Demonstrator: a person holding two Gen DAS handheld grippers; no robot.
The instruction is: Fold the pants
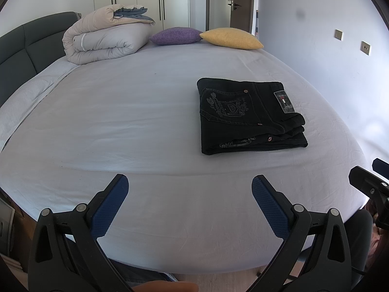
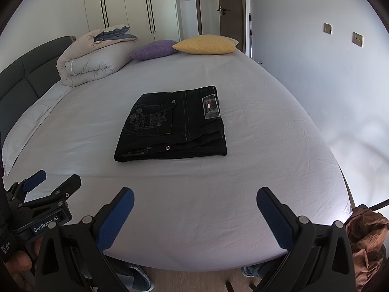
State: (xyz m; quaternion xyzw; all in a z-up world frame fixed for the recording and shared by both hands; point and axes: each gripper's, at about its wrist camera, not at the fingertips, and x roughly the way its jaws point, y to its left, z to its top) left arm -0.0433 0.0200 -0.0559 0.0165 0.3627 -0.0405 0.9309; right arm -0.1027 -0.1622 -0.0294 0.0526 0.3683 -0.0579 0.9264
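A pair of black jeans (image 1: 248,116) lies folded into a compact rectangle on the white bed sheet, embroidered back pocket and waistband patch facing up. The right wrist view shows the same jeans (image 2: 172,124) near the middle of the bed. My left gripper (image 1: 190,182) hovers open above the near edge of the bed, well short of the jeans, with nothing between its blue pads. My right gripper (image 2: 195,194) is also open and empty, held back from the jeans. The left gripper (image 2: 54,178) appears at the left edge of the right wrist view.
A rolled duvet (image 1: 104,36) sits at the far left by the dark headboard (image 1: 29,41). A purple cushion (image 1: 176,35) and a yellow cushion (image 1: 232,38) lie at the far edge. A brown garment (image 2: 367,233) sits low right, beside the bed (image 2: 218,231). Shoes show on the wood floor below.
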